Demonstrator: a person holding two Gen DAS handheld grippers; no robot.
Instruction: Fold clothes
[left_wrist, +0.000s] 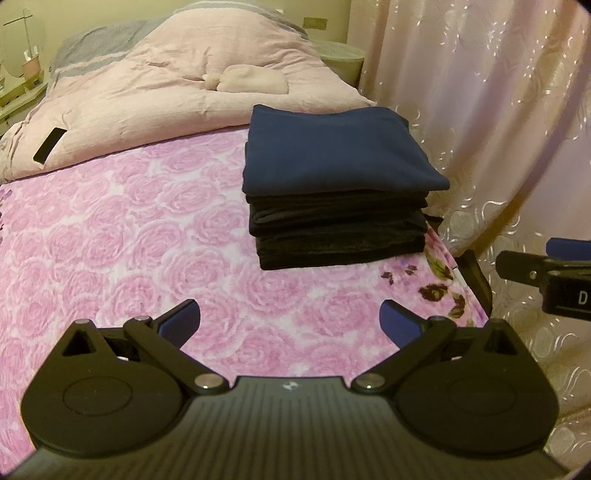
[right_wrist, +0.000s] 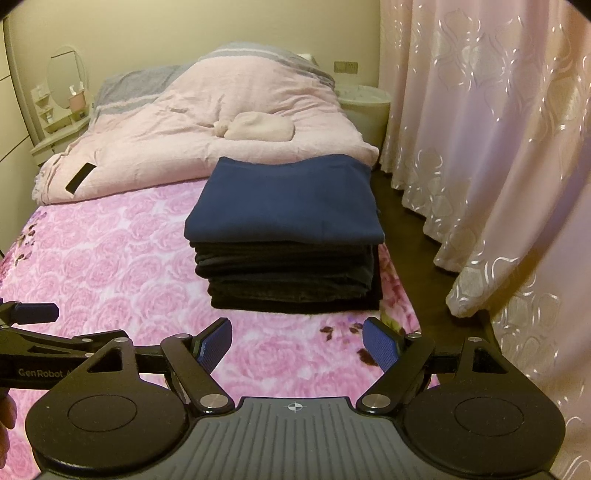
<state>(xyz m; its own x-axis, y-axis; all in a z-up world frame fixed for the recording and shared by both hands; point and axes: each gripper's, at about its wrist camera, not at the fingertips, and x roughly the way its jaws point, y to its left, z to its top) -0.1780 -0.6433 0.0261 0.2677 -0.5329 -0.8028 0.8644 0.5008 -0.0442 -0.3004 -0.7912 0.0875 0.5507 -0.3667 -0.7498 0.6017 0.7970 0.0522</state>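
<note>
While both grippers' jaws stand apart and empty, the folded stack sits at the bed's curtain-side edge.

A bed is covered by a pink rose-patterned blanket, with darker flower motifs printed at its near right corner. A crumpled pale pink duvet with grey stripes is heaped across the far end of the bed. A small pink bundle is seen resting on top of it, and a black rectangular object lies on its left part. Pink curtains with a shiny embroidered pattern are hung along the right side. A round white stand is placed at the far right, just beside the curtains. An oval mirror and small pots are set on a shelf at the far left.
</note>
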